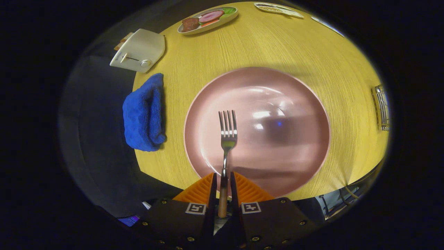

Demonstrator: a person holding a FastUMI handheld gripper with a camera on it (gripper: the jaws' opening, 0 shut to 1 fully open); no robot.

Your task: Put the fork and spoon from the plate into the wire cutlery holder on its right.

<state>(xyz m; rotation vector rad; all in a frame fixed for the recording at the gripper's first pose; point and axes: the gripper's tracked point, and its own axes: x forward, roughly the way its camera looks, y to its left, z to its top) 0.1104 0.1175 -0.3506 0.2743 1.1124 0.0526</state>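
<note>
Gripper view: fingers (223,180) clamped on fork (227,133) handle, tines ahead over plate (295,104).

The fork (227,133) has bright, polished metal tines and neck and a wooden-looking matt handle, on which the gripper (223,182) has both ribbed fingers pressed. Below it the plate (295,163) is smooth and glossy (it mirrors soft highlights), and it rests on a table (277,48) with a matt, fine wood-grain finish. Beside the plate lies a nubby terry cloth (144,113); beyond that stands a toaster (139,50) in smooth, satin plastic-looking casing, and the cutlery holder (381,107) is shiny metal wire.
</note>
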